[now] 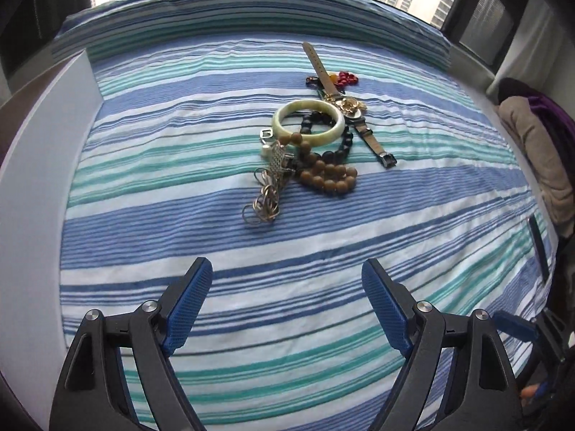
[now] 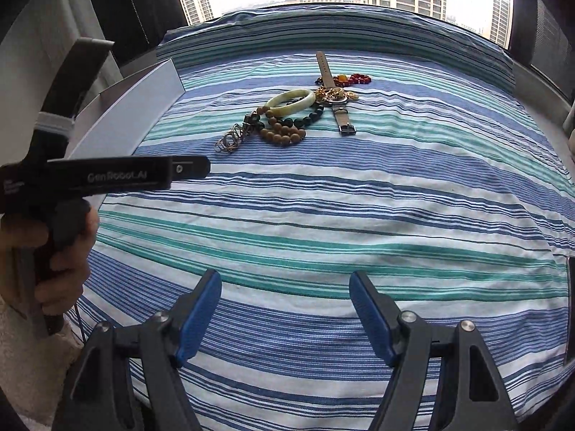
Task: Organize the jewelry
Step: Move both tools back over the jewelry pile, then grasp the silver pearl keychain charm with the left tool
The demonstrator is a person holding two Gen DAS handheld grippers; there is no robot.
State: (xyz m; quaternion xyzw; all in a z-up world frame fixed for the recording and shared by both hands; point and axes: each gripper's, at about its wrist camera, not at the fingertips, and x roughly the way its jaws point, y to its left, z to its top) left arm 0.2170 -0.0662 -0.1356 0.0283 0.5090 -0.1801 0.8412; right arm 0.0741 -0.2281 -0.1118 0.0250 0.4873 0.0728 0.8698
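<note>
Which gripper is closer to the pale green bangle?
Left, though only slightly. The left gripper hangs open over the striped sheet with the bangle just ahead; the right gripper, also open, sits a little farther back.

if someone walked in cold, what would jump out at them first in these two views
Most likely the tangled heap of jewelry in the middle of the blue, teal and white striped bedspread: a pale green bangle lies over dark and brown bead strings, with a strapped watch running past it. Next, the blue-padded left gripper and right gripper stand open and empty in the foreground, short of the heap.
</note>
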